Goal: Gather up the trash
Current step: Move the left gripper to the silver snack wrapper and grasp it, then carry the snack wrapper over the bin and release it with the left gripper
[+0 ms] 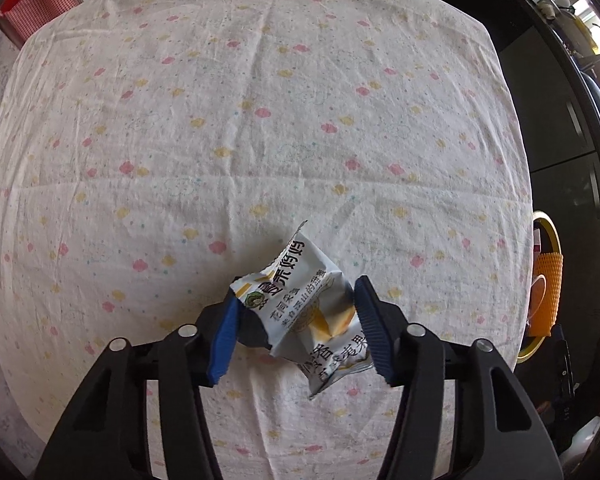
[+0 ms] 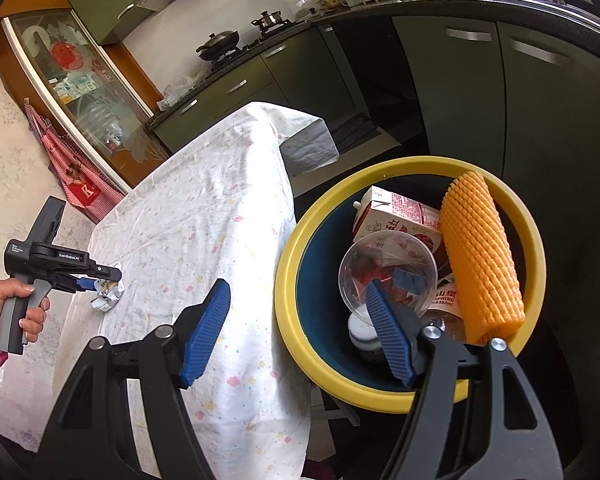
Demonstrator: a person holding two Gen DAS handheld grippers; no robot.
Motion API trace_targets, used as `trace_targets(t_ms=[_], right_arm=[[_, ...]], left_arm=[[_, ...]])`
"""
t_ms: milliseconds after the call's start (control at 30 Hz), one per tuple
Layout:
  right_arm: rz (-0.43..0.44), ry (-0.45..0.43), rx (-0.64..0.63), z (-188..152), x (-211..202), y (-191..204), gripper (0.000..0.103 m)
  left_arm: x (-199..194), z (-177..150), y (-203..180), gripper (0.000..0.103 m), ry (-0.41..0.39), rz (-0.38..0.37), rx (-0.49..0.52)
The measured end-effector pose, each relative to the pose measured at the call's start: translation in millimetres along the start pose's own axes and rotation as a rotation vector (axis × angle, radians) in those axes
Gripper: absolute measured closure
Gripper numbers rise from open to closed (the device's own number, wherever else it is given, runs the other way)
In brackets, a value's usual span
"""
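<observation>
Blue ribbed pads of my left tool (image 1: 296, 330) sit on either side of the crumpled snack wrapper (image 1: 304, 304), which lies on the cloth-covered counter (image 1: 260, 120). Both pads press its crinkled edges, so I judge the tool closed on it. It looks feather-light, thin and crackly; it will buckle rather than resist, and glossy film may slide, so I would pinch across the bunched middle, not a loose corner. My right tool (image 2: 296, 330) hangs open and empty beside the counter edge, one pad over the yellow-rimmed trash bin (image 2: 300, 248), which already holds a milk carton (image 2: 396, 212), a clear plastic cup (image 2: 384, 264) and an orange foam net (image 2: 480, 252). From the right-hand view, my left hand (image 2: 8, 308) and its tool hide most of the wrapper. Bin contents below the cup are hard to make out.
</observation>
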State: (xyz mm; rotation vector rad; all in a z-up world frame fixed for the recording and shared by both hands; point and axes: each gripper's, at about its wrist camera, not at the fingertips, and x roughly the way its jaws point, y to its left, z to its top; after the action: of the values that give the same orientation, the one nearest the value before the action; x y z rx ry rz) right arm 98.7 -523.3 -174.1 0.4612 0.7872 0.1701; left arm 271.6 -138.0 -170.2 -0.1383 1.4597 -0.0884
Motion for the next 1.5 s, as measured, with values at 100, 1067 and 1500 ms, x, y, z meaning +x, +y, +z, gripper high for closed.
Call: trace_targets(t_ms=[100, 1067, 1500], right_arm=[[0.003, -0.006, 0.009, -1, -3, -5, 0.036], [-0.005, -0.028, 0.043, -5, -18, -15, 0.036], [-0.041, -0.069, 0.075, -2, -40, -27, 0.036]], left_arm=[[-5, 3, -11, 0.058, -0.008, 0.004, 0.032], [-60, 4, -83, 0.087, -0.128, -0.012, 0.309], [-96, -15, -141, 0.088, -0.208, -0.112, 0.493]])
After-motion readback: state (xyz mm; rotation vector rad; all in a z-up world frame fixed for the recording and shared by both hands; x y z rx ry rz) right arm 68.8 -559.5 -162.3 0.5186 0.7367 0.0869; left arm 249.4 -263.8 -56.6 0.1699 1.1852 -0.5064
